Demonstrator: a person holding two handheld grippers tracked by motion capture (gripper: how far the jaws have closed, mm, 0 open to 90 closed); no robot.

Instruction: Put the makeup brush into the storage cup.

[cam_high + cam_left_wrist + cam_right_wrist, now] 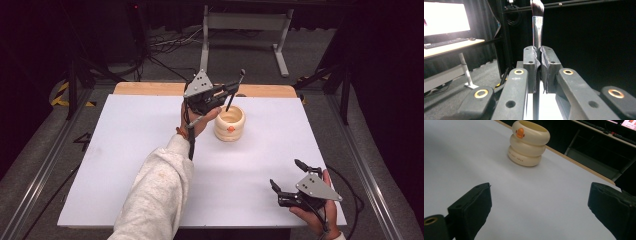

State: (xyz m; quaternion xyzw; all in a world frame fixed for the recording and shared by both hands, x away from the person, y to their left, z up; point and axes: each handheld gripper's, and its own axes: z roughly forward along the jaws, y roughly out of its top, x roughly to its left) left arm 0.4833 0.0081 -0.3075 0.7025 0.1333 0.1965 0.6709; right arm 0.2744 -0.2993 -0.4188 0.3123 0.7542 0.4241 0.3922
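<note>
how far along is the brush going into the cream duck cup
Done: the left gripper is shut on the black-handled makeup brush, bristles up in the left gripper view. In hand: the brush hangs tilted over the cream ringed cup with the orange duck bill, its lower end at the cup's mouth. Left: lowering it in and letting go. The right gripper waits open on the white tabletop.

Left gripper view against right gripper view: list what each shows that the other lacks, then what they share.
Left gripper view: the left tongs shut on an upright makeup brush, bristles on top, and a lit monitor on a desk at the left.

Right gripper view: the right tongs wide open with nothing between them, and a cream ringed cup with an orange duck-bill mark.

Shared: the white table top under the tongs and dark surroundings.
</note>
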